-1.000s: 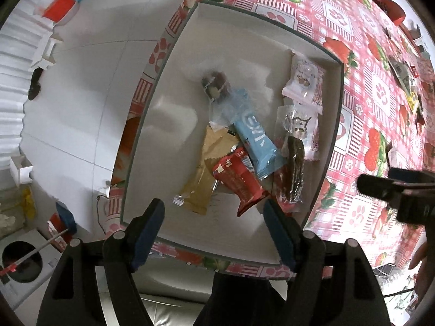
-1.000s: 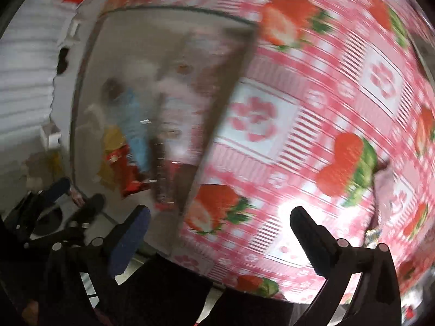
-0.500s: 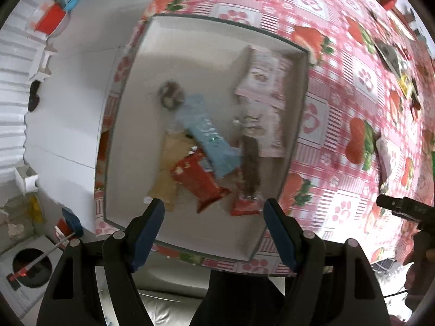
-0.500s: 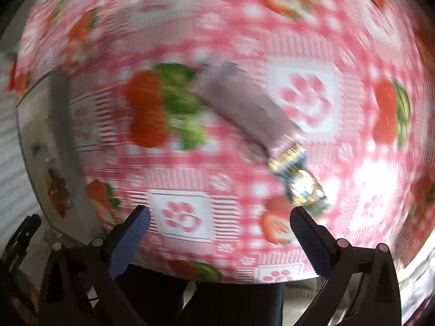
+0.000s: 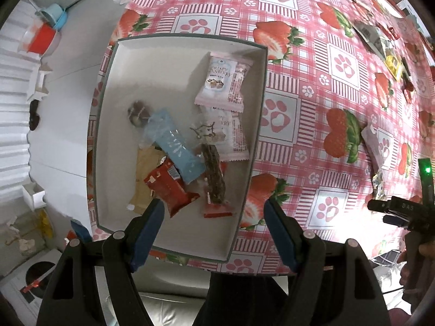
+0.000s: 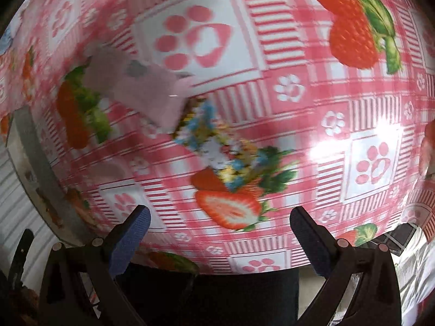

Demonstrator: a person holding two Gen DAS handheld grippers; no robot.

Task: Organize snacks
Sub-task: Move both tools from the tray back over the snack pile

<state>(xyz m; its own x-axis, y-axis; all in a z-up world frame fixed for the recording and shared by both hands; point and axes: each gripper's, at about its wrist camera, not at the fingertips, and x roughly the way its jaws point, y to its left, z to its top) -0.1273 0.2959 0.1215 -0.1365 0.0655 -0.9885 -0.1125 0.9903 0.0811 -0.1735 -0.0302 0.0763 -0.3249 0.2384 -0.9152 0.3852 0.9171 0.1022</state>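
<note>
A white box (image 5: 122,87) sits on the strawberry tablecloth and holds several snacks: two pink packets (image 5: 224,82), a light blue bar (image 5: 176,146), a red packet (image 5: 168,190), a brown bar (image 5: 216,174), a tan packet and a round chocolate. My left gripper (image 5: 213,217) is open and empty above the box's near edge. My right gripper (image 6: 217,225) is open and empty above the cloth, just short of a pink packet (image 6: 141,92) and a small colourful foil packet (image 6: 217,146). The same pink packet (image 5: 376,146) lies right of the box in the left wrist view.
More snack packets (image 5: 378,38) lie scattered at the table's far right. The box edge (image 6: 35,157) shows at the left of the right wrist view. The floor with a red and blue container (image 5: 43,35) lies left of the table.
The left gripper has risen and drawn back, so the box looks smaller. The right gripper has swung right from the box to the pink and foil packets and come closer to them.
</note>
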